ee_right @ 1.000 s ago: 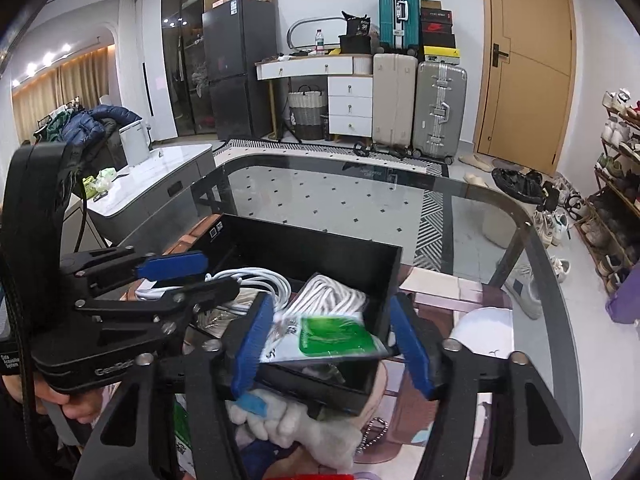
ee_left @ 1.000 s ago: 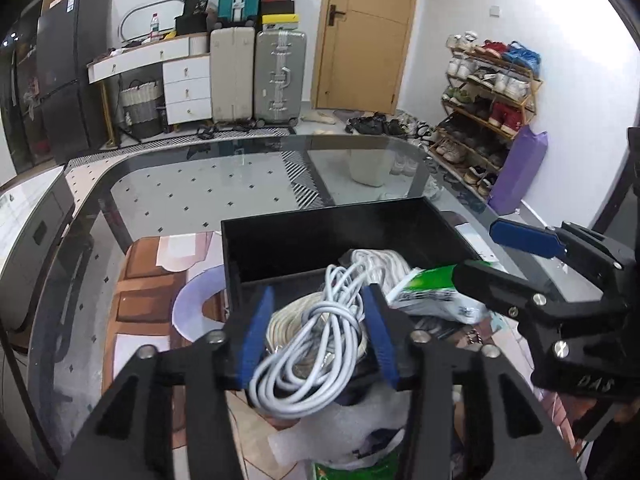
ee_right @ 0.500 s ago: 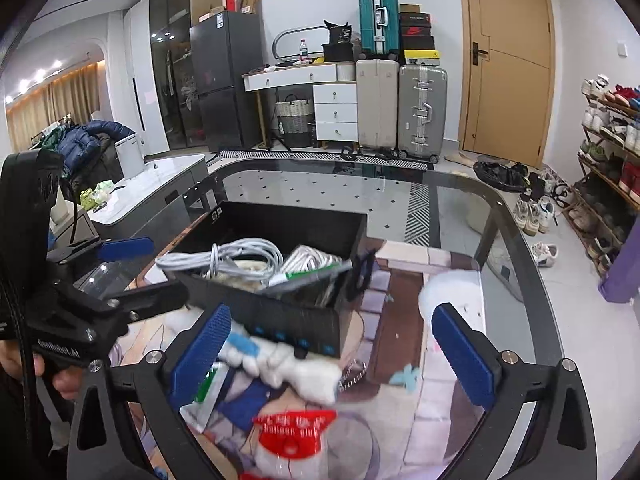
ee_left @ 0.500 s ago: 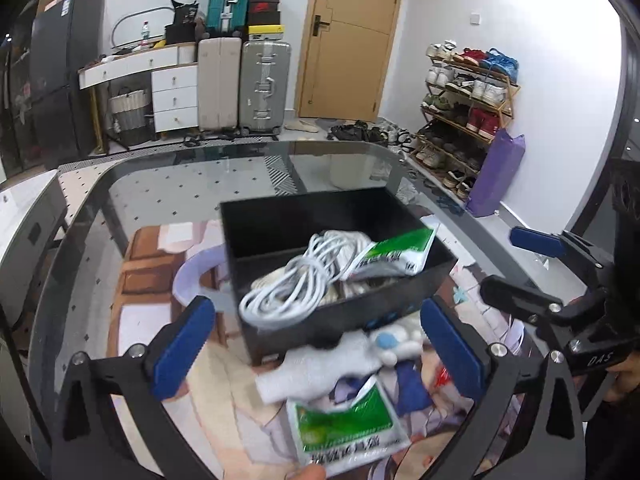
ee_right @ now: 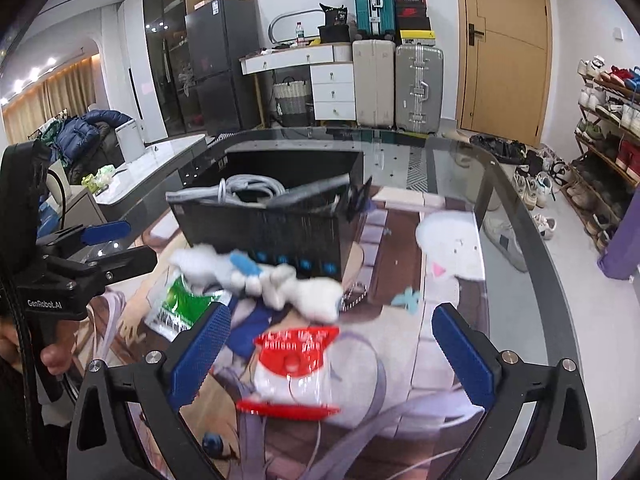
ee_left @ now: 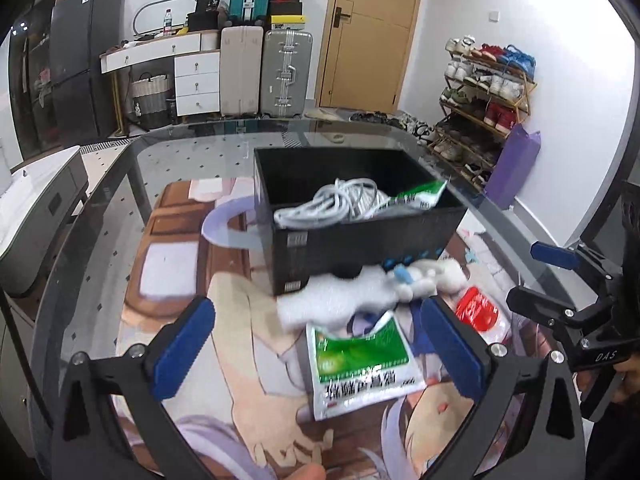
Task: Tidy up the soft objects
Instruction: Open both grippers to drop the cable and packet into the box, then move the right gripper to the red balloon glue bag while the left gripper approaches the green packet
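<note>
A black box (ee_left: 360, 236) (ee_right: 264, 228) on the printed mat holds a coil of white cable (ee_left: 328, 204) (ee_right: 248, 186) and a green-and-white packet (ee_left: 416, 198). In front of it lie a white plush toy (ee_left: 360, 294) (ee_right: 280, 280), another green-and-white packet (ee_left: 360, 364) (ee_right: 178, 306) and a red-and-clear bag (ee_left: 478, 312) (ee_right: 294, 364). My left gripper (ee_left: 316, 350) is open and empty, above the near packet. My right gripper (ee_right: 332, 354) is open and empty, above the red bag. Each gripper also shows in the other's view, the right one (ee_left: 560, 280) and the left one (ee_right: 104, 244).
The glass table (ee_left: 120, 184) carries a printed anime mat (ee_left: 172, 280). Suitcases (ee_left: 264, 68), a white desk, a dark fridge, a wooden door and a shoe rack (ee_left: 484, 92) stand behind. A purple bag (ee_left: 512, 168) leans by the rack.
Both grippers have let go of the cable and the packet in the box, opened wide and pulled back toward me. They now hang over the items in front of the box.
</note>
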A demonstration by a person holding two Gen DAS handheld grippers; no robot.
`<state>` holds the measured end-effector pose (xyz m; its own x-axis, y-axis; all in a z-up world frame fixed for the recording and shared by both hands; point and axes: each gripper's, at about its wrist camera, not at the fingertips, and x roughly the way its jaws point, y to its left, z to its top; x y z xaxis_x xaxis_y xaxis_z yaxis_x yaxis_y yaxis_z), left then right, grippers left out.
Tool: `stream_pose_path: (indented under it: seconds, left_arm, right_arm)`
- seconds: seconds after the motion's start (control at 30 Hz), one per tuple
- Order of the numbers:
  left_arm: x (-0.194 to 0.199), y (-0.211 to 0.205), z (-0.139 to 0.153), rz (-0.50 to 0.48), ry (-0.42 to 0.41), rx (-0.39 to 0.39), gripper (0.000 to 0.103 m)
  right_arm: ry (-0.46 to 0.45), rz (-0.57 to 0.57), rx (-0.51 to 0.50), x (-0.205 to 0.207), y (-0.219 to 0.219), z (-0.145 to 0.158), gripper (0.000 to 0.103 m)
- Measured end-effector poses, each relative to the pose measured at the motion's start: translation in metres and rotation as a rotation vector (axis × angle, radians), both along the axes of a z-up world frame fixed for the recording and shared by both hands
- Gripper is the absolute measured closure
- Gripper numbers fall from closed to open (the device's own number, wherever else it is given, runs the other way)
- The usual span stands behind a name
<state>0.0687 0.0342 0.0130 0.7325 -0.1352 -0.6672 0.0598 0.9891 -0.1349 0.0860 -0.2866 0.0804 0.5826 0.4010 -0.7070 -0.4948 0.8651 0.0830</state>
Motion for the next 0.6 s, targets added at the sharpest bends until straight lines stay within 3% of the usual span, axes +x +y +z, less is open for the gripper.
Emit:
stream_pose_path:
  seconds: [0.6]
  left_arm:
    - [-0.004,-0.023,-0.029,-0.009,0.054,0.015,0.000]
  right_arm:
    - [0.062,-0.003,-0.006,-0.005,-0.009,-0.022,0.001]
